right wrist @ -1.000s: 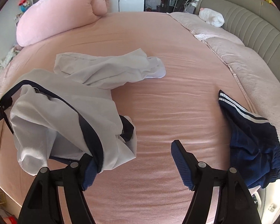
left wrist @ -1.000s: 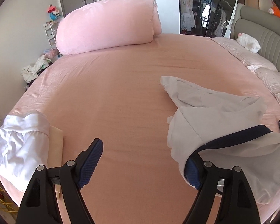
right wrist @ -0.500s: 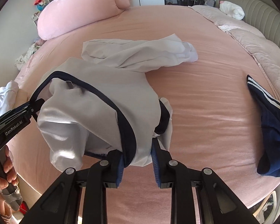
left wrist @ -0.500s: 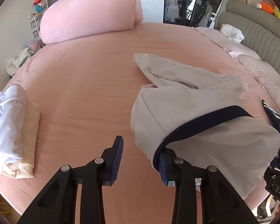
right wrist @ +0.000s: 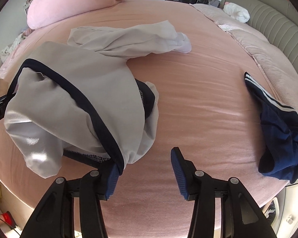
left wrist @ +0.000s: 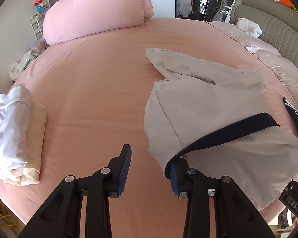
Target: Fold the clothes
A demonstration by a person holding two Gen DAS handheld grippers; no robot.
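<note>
The grey trousers (right wrist: 73, 91) (navy waistband draped on each gripper's inner finger) lie just ahead on the bed (right wrist: 198, 103). Left gripper (left wrist: 150, 168): parted, nothing clamped. Right gripper (right wrist: 144, 171): opening, where it was nipped together half a second ago. Laying out is underway; smoothing is called for next.

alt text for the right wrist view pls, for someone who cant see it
The right gripper is opening over a pink bedsheet, the navy-trimmed waistband of light grey trousers draped over its left finger, nothing between its pads. Crumpled navy shorts with white stripes lie to the right, and a rolled pink duvet lies at the far edge.
</note>
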